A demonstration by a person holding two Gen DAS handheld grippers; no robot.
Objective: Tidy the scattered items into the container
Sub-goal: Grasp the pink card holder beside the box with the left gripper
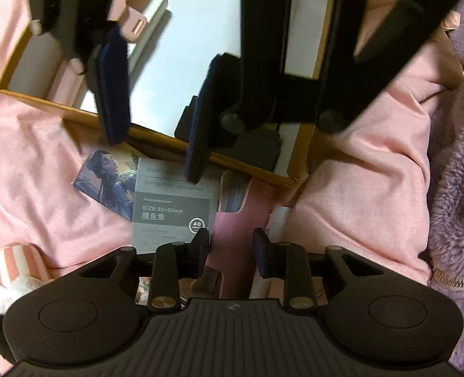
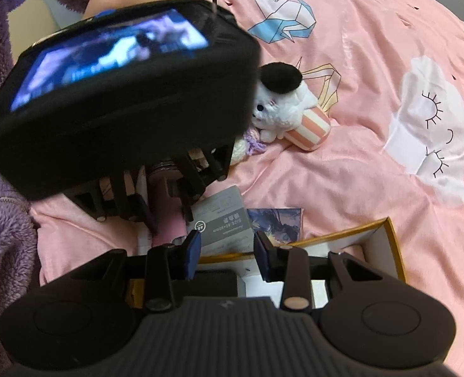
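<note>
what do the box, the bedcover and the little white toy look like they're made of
Box: likely cardboard, with thin stiff brown-edged walls and a smooth white lining.
Bedcover: soft printed fabric; it creases and looks matte.
White toy: plush, fuzzy pile; its striped base looks like smooth cloth, though that is unclear.

Pink bedsheet printed with white clouds; grey card pack; pink-and-white striped plush cup; gold-rimmed box; purple fleece.
</note>
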